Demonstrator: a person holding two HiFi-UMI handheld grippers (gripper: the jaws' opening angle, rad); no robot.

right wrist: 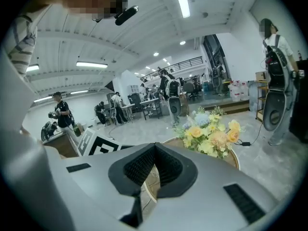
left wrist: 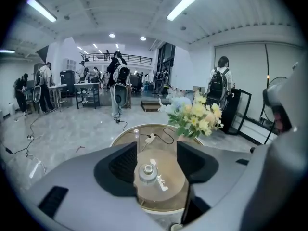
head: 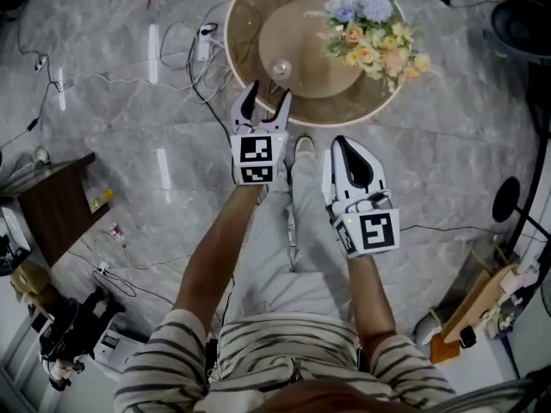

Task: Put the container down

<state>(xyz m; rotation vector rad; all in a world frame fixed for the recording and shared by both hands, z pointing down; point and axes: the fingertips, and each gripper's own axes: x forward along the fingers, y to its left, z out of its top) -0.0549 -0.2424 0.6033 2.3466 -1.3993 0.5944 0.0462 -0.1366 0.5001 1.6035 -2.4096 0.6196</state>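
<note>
Left hand-held gripper (head: 267,98) hangs released near container (head: 280,68) on table (head: 245,24); right hand-held gripper (head: 344,144) clenched empty.

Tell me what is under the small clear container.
The container stands on the raised round disc at the middle of the table. What lies beneath the disc is covered.

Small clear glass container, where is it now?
Head view: the container stands on the round wooden table's centre, just beyond the left gripper, left of the pastel flower bouquet.
</note>
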